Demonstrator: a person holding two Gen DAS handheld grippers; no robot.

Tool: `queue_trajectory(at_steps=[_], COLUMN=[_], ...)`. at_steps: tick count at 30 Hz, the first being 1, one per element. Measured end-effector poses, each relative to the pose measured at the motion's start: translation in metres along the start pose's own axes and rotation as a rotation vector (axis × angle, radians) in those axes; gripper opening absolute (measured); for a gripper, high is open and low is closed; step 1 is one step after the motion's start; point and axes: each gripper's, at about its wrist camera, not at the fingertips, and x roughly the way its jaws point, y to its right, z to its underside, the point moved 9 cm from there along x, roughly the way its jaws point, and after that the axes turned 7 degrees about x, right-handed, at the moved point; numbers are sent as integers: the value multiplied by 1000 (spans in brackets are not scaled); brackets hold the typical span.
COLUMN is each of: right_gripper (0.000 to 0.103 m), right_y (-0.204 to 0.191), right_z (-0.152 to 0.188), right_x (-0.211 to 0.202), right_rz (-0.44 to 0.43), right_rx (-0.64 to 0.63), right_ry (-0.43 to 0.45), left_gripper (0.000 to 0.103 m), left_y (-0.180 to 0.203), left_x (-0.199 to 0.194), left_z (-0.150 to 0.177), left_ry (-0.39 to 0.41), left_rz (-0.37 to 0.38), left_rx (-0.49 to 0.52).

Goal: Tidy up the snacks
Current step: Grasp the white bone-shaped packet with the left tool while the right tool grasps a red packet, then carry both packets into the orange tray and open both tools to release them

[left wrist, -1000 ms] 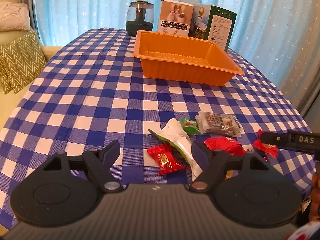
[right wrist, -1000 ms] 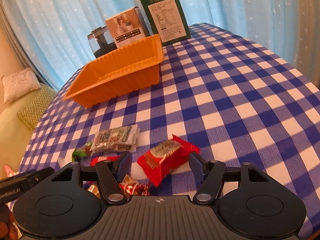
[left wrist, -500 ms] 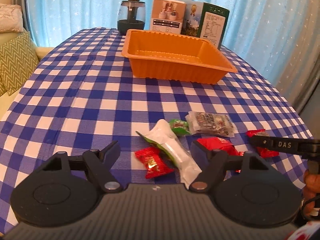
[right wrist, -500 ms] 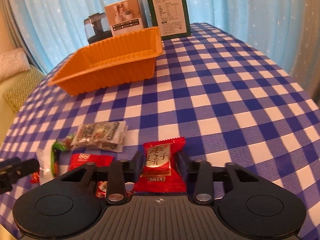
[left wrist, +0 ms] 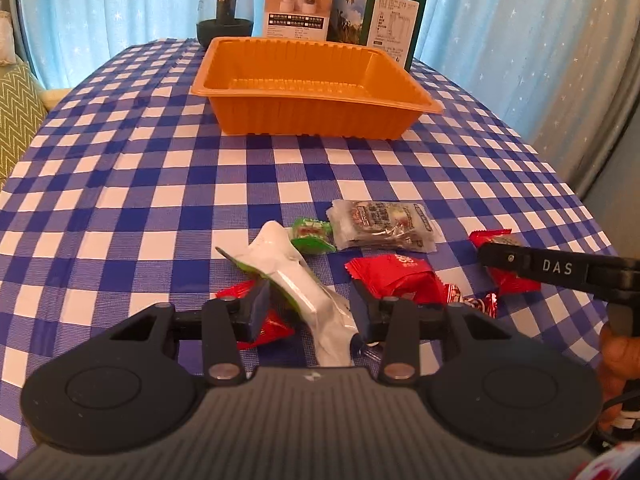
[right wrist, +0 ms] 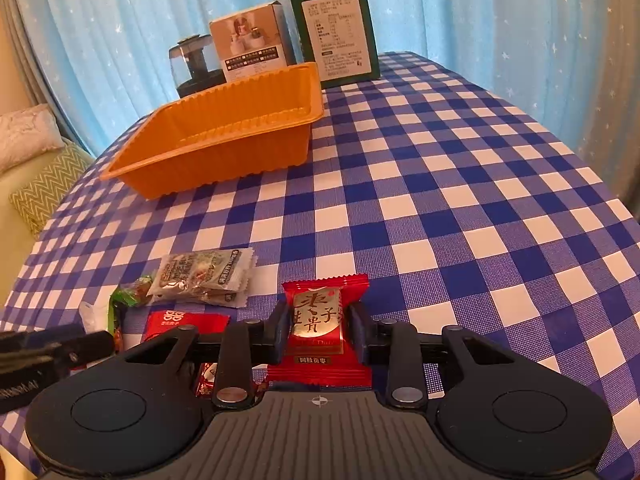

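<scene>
The right gripper [right wrist: 318, 330] has its jaws clenched on a red date-candy packet [right wrist: 318, 322], pinching it from both sides low over the blue-and-white checked tabletop [right wrist: 460, 184]. The left gripper [left wrist: 306, 306] stands with its jaws released but partly narrowed, straddling a long white-and-green wrapped snack [left wrist: 296, 276] that lies diagonally between them; whether the pads touch the wrapper cannot be told. A small red candy [left wrist: 268, 326] sits under the left jaw, and a larger red packet [left wrist: 394, 274] lies just beside the right jaw.

Further out on the cloth, a green candy [left wrist: 312, 234] rests next to a clear packet with dark contents [left wrist: 384, 226], the two almost touching. All loose snacks cluster near the tabletop's near edge.

The orange tray [left wrist: 316, 116] sits well apart from them, toward the far side, and nothing shows inside it. Behind it stand a dark glass jar [left wrist: 225, 10], a white box [left wrist: 300, 6] and a green box [left wrist: 384, 16], in front of a light blue curtain [left wrist: 120, 8]. A green zigzag cushion [right wrist: 44, 188] shows at the left.
</scene>
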Motion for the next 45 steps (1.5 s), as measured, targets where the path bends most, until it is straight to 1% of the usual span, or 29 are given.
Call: queue_trajectory(at_steps=[10, 11, 13, 15, 19, 26, 36, 45], right_gripper=[33, 33, 33, 33, 33, 33, 32, 32], right_y=[-3, -3, -3, -4, -9, -17, -28, -46], right_z=[-1, -1, -2, -4, -5, -12, -26, -68], right_x=[1, 1, 1, 0, -2, -10, -21, -22], right_rz=[-10, -10, -11, -15, -27, -41, -70, -119], right_rx=[5, 6, 11, 11, 11, -4, -26, -53], right_ry=[1, 2, 5, 10, 19, 57, 102, 170], left_gripper=[38, 37, 26, 24, 20, 19, 19, 19], left_y=[5, 5, 5, 3, 0, -5, -9, -17], left_x=[24, 25, 24, 23, 18, 4, -13, -13], left_z=[-6, -6, -7, -6, -4, -9, -33, -78], left_ry=[-31, -30, -27, -27, -23, 5, 70, 127], left_rz=[-29, -35, -52, -46, -42, -57, -61, -63], left_rx=[7, 7, 12, -4, -16, -30, -23, -7])
